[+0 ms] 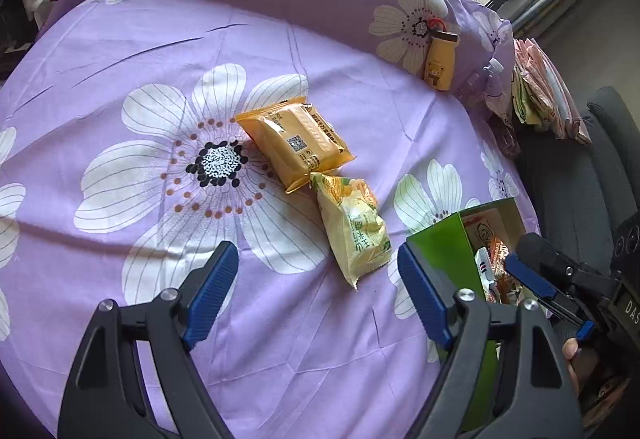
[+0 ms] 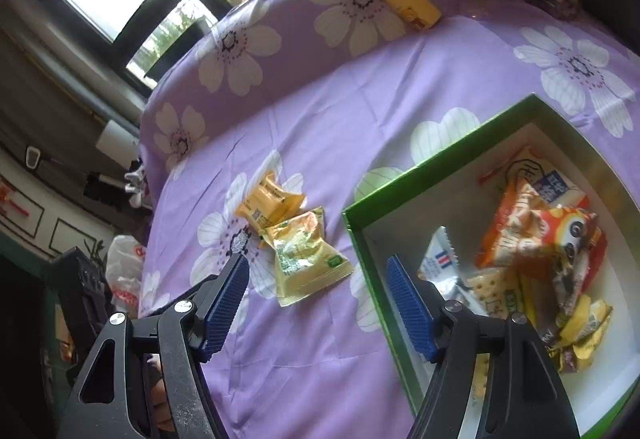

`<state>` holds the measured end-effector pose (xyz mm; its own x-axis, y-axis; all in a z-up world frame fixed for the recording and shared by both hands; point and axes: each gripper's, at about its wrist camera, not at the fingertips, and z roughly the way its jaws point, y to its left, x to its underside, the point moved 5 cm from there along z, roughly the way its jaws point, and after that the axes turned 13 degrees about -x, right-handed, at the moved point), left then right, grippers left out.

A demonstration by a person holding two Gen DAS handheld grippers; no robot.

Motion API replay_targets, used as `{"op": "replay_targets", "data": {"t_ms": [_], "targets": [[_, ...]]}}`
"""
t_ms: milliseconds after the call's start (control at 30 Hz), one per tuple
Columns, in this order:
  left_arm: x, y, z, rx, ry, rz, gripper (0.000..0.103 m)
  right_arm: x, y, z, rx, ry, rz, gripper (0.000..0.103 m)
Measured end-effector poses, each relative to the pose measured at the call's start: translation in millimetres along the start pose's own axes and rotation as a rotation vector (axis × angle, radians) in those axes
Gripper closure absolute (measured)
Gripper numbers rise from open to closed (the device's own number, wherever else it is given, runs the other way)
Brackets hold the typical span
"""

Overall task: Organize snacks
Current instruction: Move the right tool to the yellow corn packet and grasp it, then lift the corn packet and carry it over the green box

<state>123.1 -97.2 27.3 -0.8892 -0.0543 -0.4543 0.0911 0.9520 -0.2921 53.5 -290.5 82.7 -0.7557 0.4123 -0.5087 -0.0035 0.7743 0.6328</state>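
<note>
Both the left gripper point(image 1: 318, 289) and the right gripper point(image 2: 318, 305) stand spread and empty. Two packets remain at frame centre: the orange packet point(image 1: 294, 143) and the yellow packet point(image 1: 354, 227), beside the green box point(image 2: 400, 183). Next move is probably to pinch the yellow one.

left gripper point(image 1: 318, 289): jaws held wide apart, nothing gripped, blue pads point(image 1: 210, 285) tilted downward | right gripper point(image 2: 316, 305): jaws parted, nothing between them, pointed downward; seen at the right edge of the left wrist view | a fingertip point(image 1: 571, 350) is seen beneath the right gripper
</note>
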Motion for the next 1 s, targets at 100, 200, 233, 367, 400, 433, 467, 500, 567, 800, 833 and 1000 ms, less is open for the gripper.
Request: {"op": "replay_targets", "data": {"t_ms": [100, 200, 233, 367, 400, 433, 467, 500, 567, 800, 833, 1000], "targets": [[-3, -3, 12, 0.024, 0.024, -0.003, 0.023, -6, 18, 35, -0.005, 0.092, -0.055, 0.030], [-6, -5, 23, 0.042, 0.029, -0.014, 0.027, -12, 23, 69, 0.018, 0.174, -0.066, 0.042], [-6, -6, 26, 0.054, 0.037, -0.017, 0.030, -14, 22, 80, 0.052, 0.198, -0.077, 0.049], [-2, -11, 41, 0.073, 0.067, -0.014, 0.039, -19, 21, 111, 0.170, 0.267, -0.143, 0.051], [-1, -12, 43, 0.074, 0.068, -0.008, 0.041, -19, 19, 117, 0.185, 0.288, -0.142, 0.051], [0, -14, 46, 0.070, 0.070, -0.002, 0.045, -18, 17, 122, 0.194, 0.305, -0.139, 0.051], [0, -15, 50, 0.064, 0.072, 0.003, 0.049, -18, 14, 127, 0.200, 0.321, -0.135, 0.051], [0, -16, 53, 0.057, 0.077, 0.009, 0.051, -17, 12, 130, 0.204, 0.334, -0.131, 0.051], [-1, -15, 59, 0.060, 0.089, -0.001, 0.056, -14, 14, 133, 0.226, 0.343, -0.155, 0.051], [3, -22, 68, 0.079, 0.095, 0.017, 0.059, -8, 10, 152, 0.287, 0.412, -0.187, 0.050], [3, -22, 68, 0.085, 0.093, 0.021, 0.060, -8, 9, 154, 0.280, 0.414, -0.186, 0.050], [3, -17, 73, 0.143, 0.078, -0.023, 0.072, -2, 2, 157, 0.245, 0.438, -0.152, 0.050]]}}
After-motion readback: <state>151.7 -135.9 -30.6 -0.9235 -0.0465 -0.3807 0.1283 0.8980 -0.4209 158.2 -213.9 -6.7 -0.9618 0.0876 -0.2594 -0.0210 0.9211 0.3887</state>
